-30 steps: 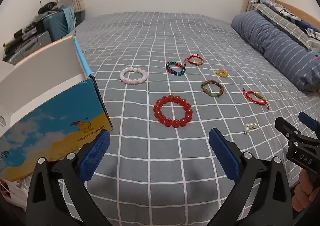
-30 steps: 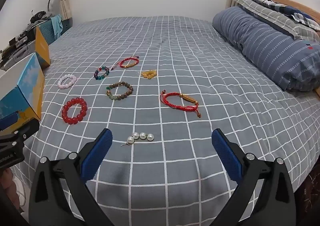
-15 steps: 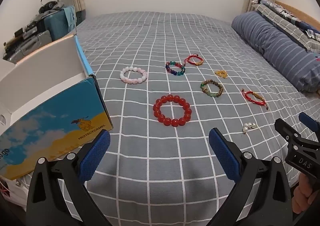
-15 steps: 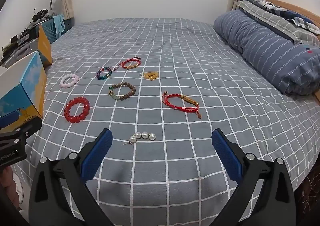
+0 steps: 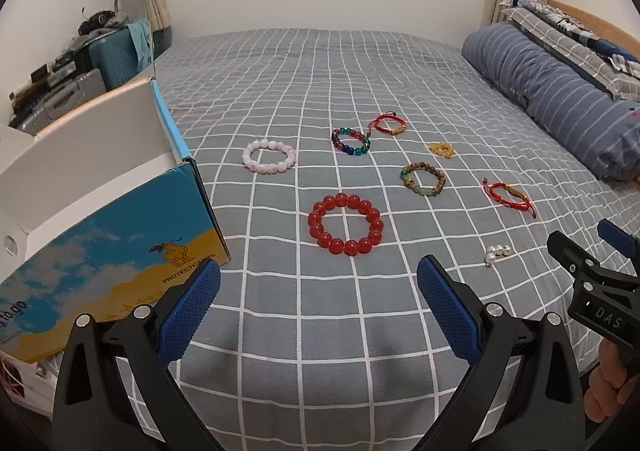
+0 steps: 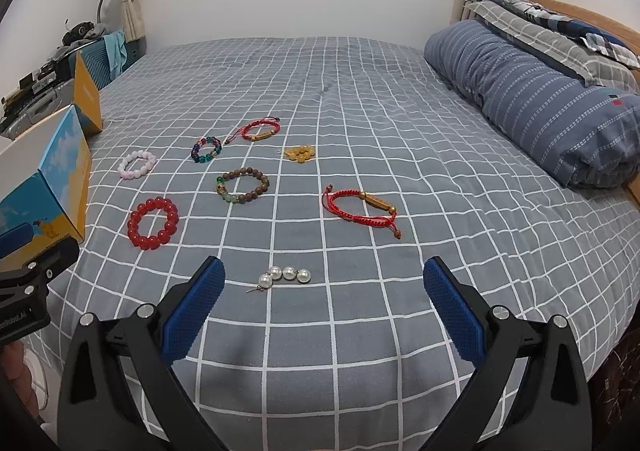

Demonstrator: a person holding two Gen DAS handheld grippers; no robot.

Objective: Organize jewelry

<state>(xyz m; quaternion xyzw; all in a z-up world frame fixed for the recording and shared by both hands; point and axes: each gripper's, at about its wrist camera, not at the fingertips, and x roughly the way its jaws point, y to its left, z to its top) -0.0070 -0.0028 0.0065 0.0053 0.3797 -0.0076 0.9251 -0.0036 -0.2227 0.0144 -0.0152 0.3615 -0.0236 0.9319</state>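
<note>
Jewelry lies scattered over the grey checked bed [image 5: 304,99], nothing gathered yet; I judge the job is at its very start, with a first pick to be chosen. The left gripper [image 5: 318,305] hangs at the bottom of its frame, jaws wide and empty, the red bead bracelet [image 5: 346,224] just above them in the centre. The right gripper [image 6: 323,301] is likewise wide and empty, the pearl piece [image 6: 285,276] lying between its fingertips at lower centre. The open box [image 5: 104,211] fills the left side of the left view, likely the place for everything. Next move probably calls for lowering onto a piece and closing gently, since the bedding gives. Room is plentiful toward the frame's top; the box corner crowds the left, and the mattress edge drops off at the bottom.
</note>
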